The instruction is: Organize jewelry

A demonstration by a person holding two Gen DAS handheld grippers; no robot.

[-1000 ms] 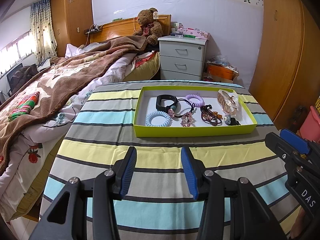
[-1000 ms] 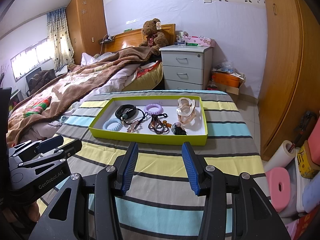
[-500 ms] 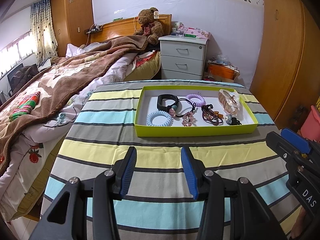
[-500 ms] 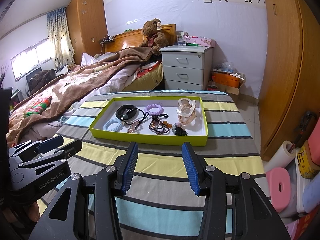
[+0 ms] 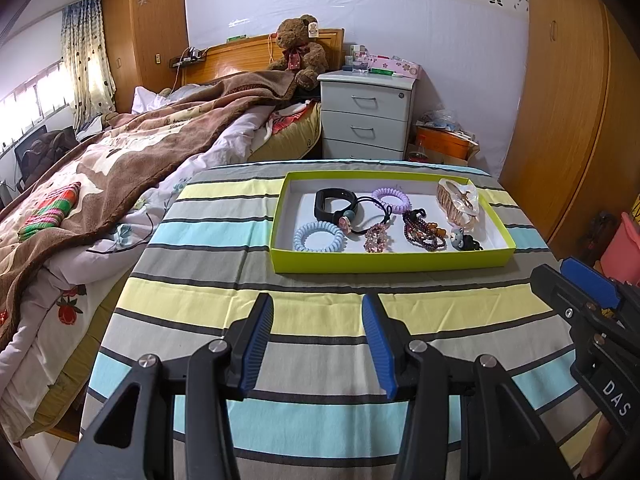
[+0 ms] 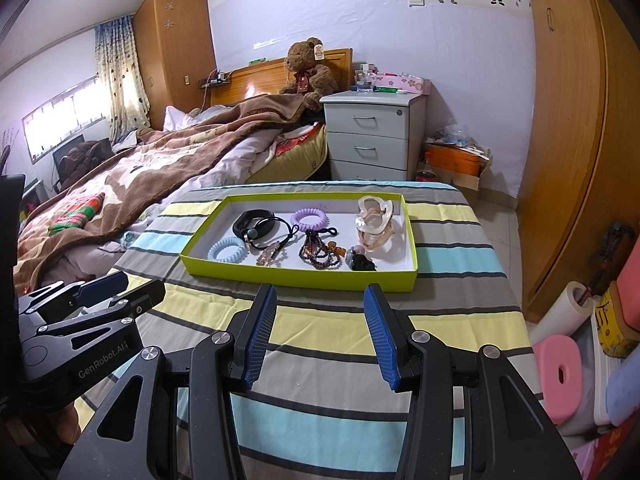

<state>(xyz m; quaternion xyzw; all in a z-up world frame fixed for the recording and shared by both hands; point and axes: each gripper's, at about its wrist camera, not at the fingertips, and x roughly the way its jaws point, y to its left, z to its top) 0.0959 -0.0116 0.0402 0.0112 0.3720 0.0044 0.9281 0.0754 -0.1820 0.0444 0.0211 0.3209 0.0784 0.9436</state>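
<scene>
A lime-green tray [image 5: 384,266] [image 6: 288,276] lies on the striped tablecloth ahead of both grippers. Inside it are a black band [image 5: 334,200], a blue coil hair tie [image 5: 319,237], a purple coil hair tie [image 5: 391,199], a dark bead bracelet [image 5: 424,234], a pink bead piece [image 5: 377,241] and a clear hair claw [image 5: 458,201] [image 6: 375,222]. My left gripper [image 5: 317,342] hovers open over the cloth, short of the tray, nothing between its blue pads. My right gripper [image 6: 319,334] also stands open and empty in front of the tray's near wall.
A bed with a brown blanket [image 5: 100,176] runs along the table's left side. A grey drawer unit [image 5: 366,118] and an orange box [image 5: 442,144] stand beyond the table. A wooden wardrobe [image 6: 568,140] is on the right, with a pink stool [image 6: 558,376] and clutter on the floor.
</scene>
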